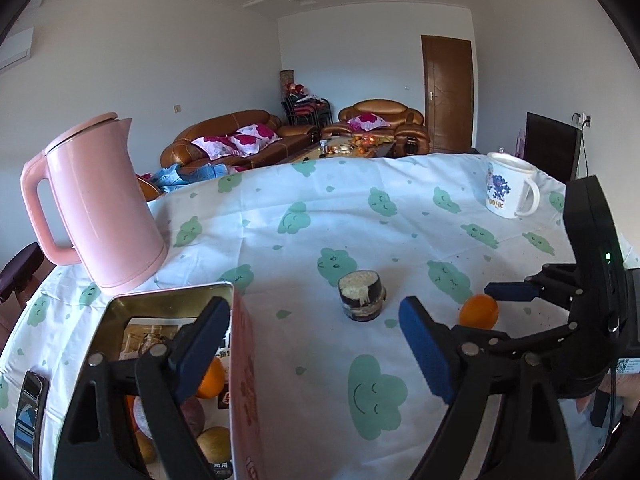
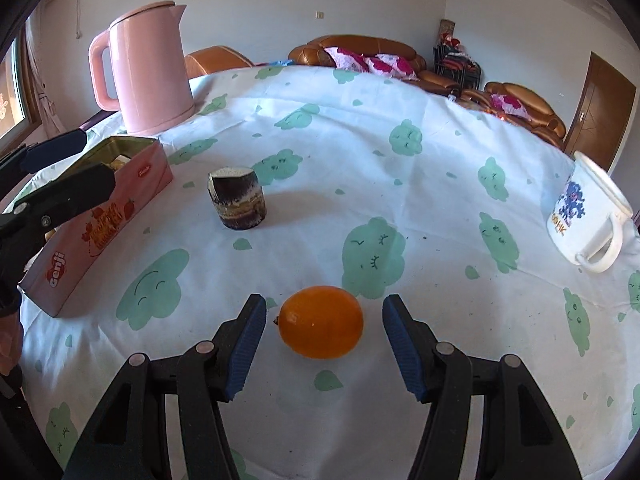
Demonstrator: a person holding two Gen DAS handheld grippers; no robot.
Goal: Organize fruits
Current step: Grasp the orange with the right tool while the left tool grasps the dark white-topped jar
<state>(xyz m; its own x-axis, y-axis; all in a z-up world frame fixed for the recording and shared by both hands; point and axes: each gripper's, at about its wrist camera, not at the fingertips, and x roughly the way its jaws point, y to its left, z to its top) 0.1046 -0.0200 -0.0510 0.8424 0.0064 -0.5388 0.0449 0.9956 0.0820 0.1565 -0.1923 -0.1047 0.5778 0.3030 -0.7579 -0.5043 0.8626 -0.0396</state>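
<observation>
right wrist view: right gripper [image 2: 324, 352] straddles the loose orange [image 2: 321, 322] on the tablecloth [image 2: 400, 168], pads either side with gaps showing, not yet pressing; step in hand looks like picking this fruit; next move calls for closing squarely on it, lifting, then carrying it to the pink tin [image 2: 100, 220] at far left; left gripper [image 1: 316, 344] hangs wide open and empty, one finger over the tin; tin holds another orange [image 1: 212, 380], a dark purple fruit [image 1: 196, 414] and yellowish fruits [image 1: 214, 446] on printed paper; cut dark stub [image 2: 237, 200] stands outside; mug's [image 2: 588, 220] contents hidden.
</observation>
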